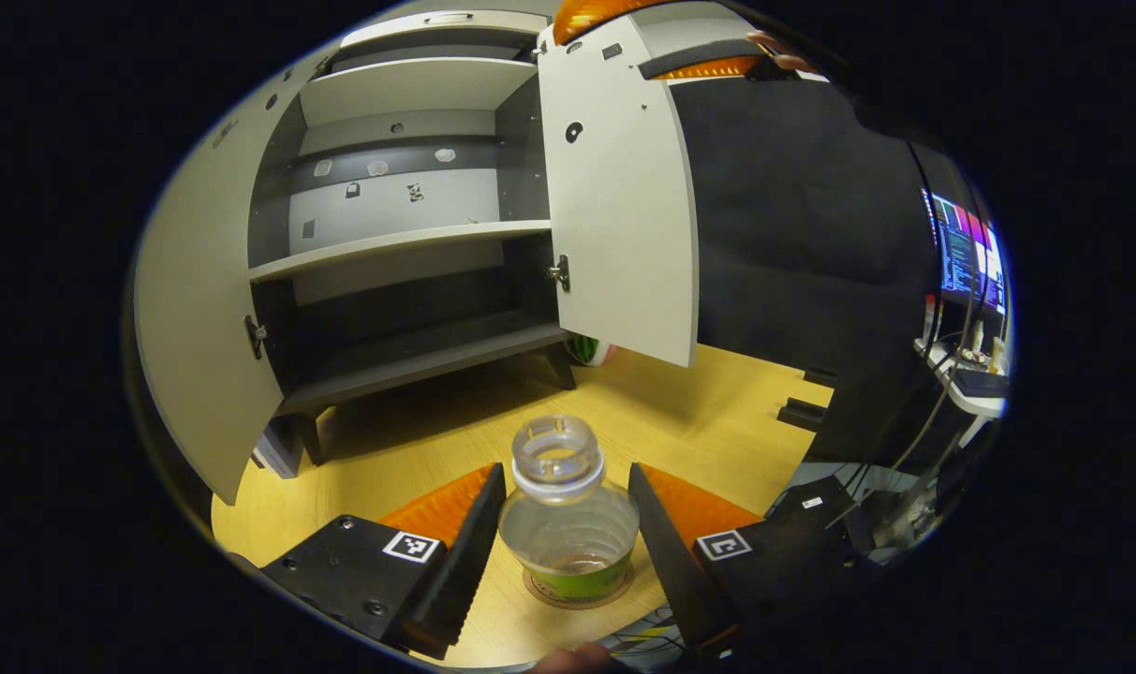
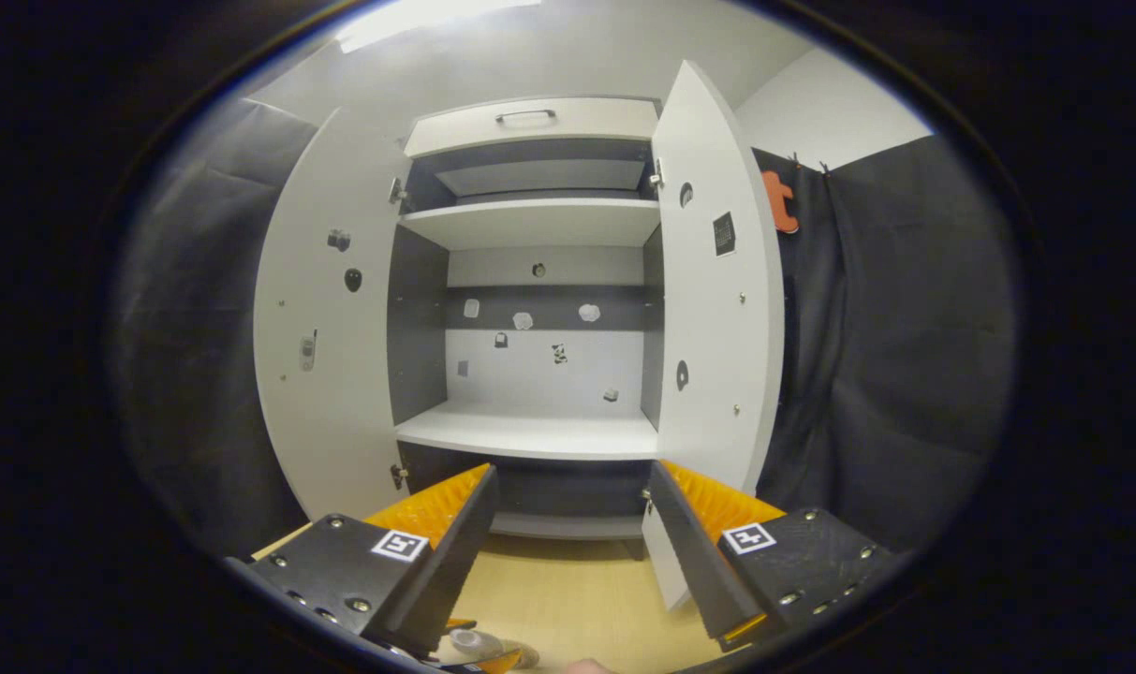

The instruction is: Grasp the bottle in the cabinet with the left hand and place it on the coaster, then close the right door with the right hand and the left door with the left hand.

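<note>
Bottle (image 1: 568, 510): stood upright, uncapped, on the coaster (image 1: 577, 595), lower centre of the left gripper view, on the wooden surface (image 1: 717, 412).
Left tool (image 1: 568, 552): my fingers flanked the bottle, apart, gaps visible both sides.
Right tool (image 2: 572, 562): fingers apart, gripping nothing, facing the cabinet (image 2: 530, 435).
Doors: left door (image 2: 329, 356) and right door (image 2: 717, 300) both open.

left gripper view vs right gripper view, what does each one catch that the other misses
Left gripper view: the bottle standing on the coaster between the open left gripper, with a monitor at the far right. Right gripper view: the top drawer's handle and the open right gripper holding nothing. Both: the cabinet, both doors open, on the wooden table.
</note>
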A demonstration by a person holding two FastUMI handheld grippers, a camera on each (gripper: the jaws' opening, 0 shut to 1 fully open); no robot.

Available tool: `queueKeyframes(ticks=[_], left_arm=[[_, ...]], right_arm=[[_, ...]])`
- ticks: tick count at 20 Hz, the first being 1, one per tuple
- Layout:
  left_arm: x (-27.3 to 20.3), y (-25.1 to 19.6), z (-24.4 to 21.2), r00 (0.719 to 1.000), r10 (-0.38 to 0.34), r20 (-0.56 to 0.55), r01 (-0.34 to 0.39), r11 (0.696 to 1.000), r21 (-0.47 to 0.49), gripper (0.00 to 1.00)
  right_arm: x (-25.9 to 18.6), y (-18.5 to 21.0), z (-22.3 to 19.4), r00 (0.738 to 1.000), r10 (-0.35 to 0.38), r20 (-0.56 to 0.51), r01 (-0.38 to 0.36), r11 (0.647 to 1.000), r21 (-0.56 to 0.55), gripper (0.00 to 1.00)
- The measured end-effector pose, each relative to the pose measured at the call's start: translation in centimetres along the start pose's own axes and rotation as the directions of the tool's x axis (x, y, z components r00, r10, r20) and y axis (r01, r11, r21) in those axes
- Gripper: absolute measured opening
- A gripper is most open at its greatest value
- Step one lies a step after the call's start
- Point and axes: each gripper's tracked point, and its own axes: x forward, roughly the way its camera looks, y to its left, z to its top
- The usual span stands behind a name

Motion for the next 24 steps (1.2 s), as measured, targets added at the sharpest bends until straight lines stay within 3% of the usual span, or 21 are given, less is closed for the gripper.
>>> queueKeyframes(ticks=[6,13,17,18,19,24], left_arm=[[-1.8,1.0,4.6,0.999,0.014,0.044,-0.013,1.000,-0.024,0.84],[-5.3,3.8,12.1,0.993,0.071,0.096,-0.065,0.996,-0.063,0.84],[-7.1,6.5,16.0,0.983,0.146,0.110,-0.139,0.988,-0.069,0.85],[-7.4,7.3,16.5,0.980,0.168,0.108,-0.161,0.984,-0.074,0.87],[-8.0,8.0,17.2,0.975,0.193,0.111,-0.184,0.979,-0.091,0.89],[-9.7,10.4,19.0,0.959,0.253,0.132,-0.224,0.954,-0.199,0.94]], right_arm=[[-1.5,-1.6,0.3,1.000,-0.008,0.019,0.008,1.000,-0.010,0.99],[-2.8,-6.1,0.4,0.998,-0.051,0.028,0.051,0.999,-0.014,0.98],[-3.8,-11.2,0.9,0.995,-0.090,0.036,0.091,0.996,-0.018,0.99],[-3.9,-12.7,0.8,0.994,-0.102,0.028,0.102,0.995,-0.016,0.94],[-4.1,-14.5,0.6,0.992,-0.121,0.020,0.121,0.992,-0.021,0.98],[-3.6,-21.9,2.3,0.980,-0.194,0.053,0.194,0.981,0.005,0.99]])
